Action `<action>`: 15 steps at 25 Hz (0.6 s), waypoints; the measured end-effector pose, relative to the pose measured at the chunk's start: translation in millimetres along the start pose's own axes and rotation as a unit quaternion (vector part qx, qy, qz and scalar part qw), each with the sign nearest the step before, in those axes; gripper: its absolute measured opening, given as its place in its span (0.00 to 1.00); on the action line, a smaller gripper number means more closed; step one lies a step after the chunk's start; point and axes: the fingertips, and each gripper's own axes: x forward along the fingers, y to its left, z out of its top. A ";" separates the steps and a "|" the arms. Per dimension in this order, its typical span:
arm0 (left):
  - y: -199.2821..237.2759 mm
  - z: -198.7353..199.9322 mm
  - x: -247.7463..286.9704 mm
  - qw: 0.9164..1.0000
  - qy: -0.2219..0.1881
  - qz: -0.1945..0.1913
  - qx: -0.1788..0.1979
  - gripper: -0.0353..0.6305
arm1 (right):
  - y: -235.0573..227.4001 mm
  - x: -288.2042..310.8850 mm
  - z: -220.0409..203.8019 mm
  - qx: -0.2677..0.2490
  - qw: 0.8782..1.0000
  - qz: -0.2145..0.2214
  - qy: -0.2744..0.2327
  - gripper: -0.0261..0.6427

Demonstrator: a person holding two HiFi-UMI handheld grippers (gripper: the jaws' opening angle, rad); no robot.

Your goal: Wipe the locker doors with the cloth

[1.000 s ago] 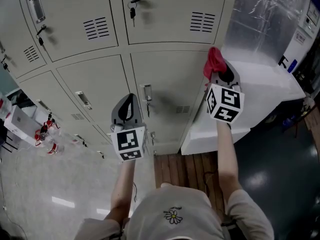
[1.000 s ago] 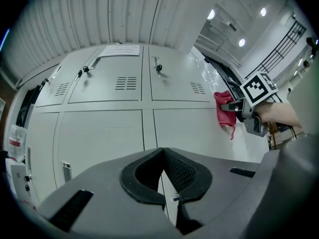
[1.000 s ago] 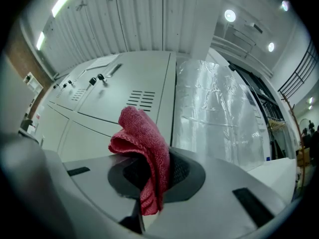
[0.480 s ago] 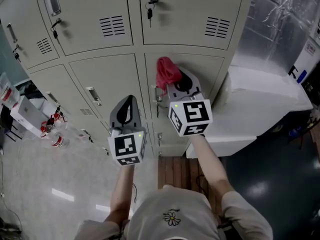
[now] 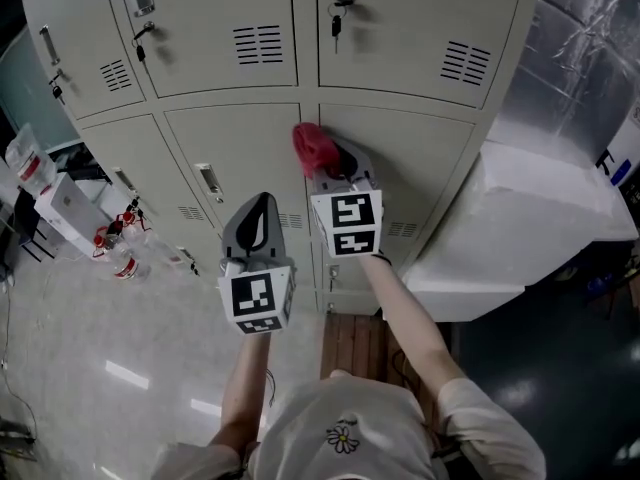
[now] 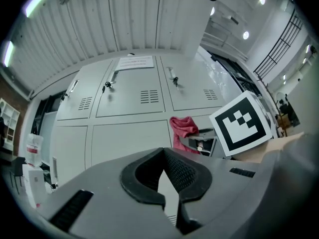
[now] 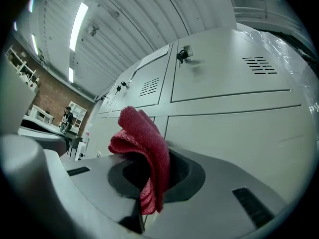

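Note:
A bank of cream locker doors [image 5: 250, 158] fills the head view. My right gripper [image 5: 330, 163] is shut on a red cloth [image 5: 312, 146] and holds it against the lower right door [image 5: 420, 178], close to that door's left edge and latch. The cloth [image 7: 142, 143] bunches out of the right gripper [image 7: 149, 168] in its own view. The left gripper [image 5: 258, 216] hangs lower and to the left, off the doors, shut with nothing in it. In the left gripper view its jaws [image 6: 163, 156] meet at the tips, and the cloth [image 6: 183, 127] shows beyond them.
Keys hang in the upper door locks [image 5: 337, 13]. A white covered block [image 5: 540, 218] and a foil-wrapped panel [image 5: 590, 58] stand right of the lockers. Bottles [image 5: 120, 253] and a white box [image 5: 65, 208] sit on the floor at left. Wooden planks [image 5: 350, 343] lie under me.
My right gripper has swept the red cloth leftward across the lower right door, from its right edge to its left edge. The left gripper has stayed put.

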 end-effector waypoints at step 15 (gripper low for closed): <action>-5.0 -0.8 12.4 1.000 -0.003 -0.008 0.000 0.08 | -22.6 -9.3 0.0 -0.033 0.999 -0.016 0.000 0.10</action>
